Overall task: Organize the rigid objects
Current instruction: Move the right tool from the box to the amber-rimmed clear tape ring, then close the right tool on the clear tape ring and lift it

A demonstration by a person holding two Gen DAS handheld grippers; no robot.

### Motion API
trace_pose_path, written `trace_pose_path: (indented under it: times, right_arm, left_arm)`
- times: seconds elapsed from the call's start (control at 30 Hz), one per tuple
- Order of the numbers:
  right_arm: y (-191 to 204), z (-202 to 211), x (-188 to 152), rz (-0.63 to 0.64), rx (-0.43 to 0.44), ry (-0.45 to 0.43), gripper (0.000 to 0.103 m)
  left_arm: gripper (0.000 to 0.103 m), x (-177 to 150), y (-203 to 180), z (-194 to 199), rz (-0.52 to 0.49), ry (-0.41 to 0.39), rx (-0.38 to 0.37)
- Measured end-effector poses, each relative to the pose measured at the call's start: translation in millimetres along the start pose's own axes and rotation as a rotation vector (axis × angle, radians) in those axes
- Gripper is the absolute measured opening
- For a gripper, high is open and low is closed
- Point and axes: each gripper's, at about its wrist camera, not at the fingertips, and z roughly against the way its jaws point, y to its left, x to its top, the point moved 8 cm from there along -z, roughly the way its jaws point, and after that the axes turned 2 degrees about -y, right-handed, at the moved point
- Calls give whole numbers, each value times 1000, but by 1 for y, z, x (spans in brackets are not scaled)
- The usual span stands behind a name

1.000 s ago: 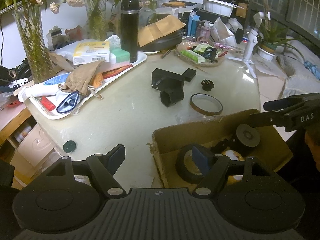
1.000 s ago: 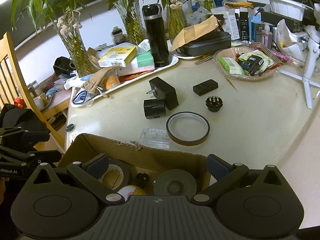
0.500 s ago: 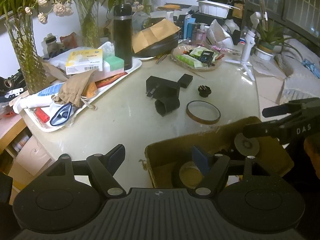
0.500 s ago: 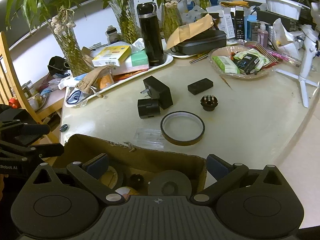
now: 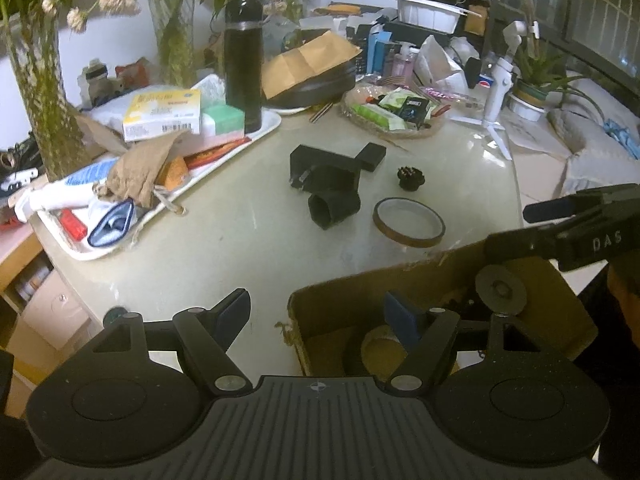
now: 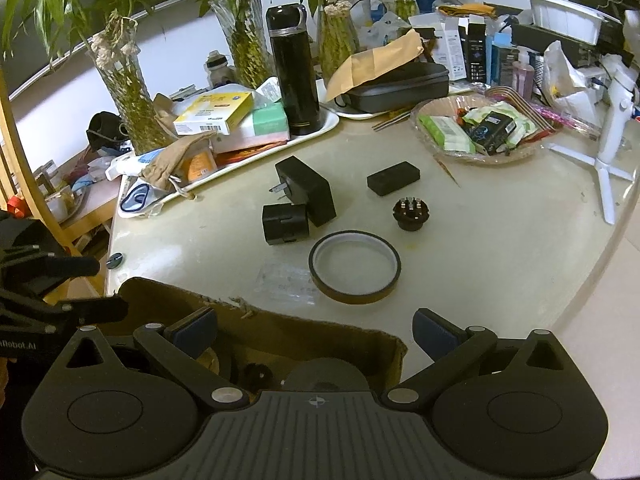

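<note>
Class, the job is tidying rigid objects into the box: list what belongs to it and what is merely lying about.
Job: cardboard box, tape ring, black adapter, black cube, flat black block, round connector.

Lying about: thermos, snack basket, white tray, vases.

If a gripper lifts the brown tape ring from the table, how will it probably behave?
The brown tape ring looks thin-walled and hollow, so probably light and slightly squeezable. Lying flat it should stay put; set on edge, its round shape would likely roll.
</note>
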Motion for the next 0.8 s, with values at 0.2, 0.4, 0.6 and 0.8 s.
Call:
trace_pose_path:
  times: [0.2,0.4,0.6,0.8]
  right_arm:
    - [-11,-17,10,-19,-4,23,103]
    - [-24,-36,22,-38,-11,48,103]
    - [-29,-55,31,-44,-9,73,103]
    - [-32,-79,37,-61,-16,116,103]
  left_arm:
    - [73,0,6,-1,41,-10,0]
    - [73,0,11,-3,61,-12,4]
    - [73,0,12,-5,74,-15,4]
    - [73,0,10,-7,67,-10,-9]
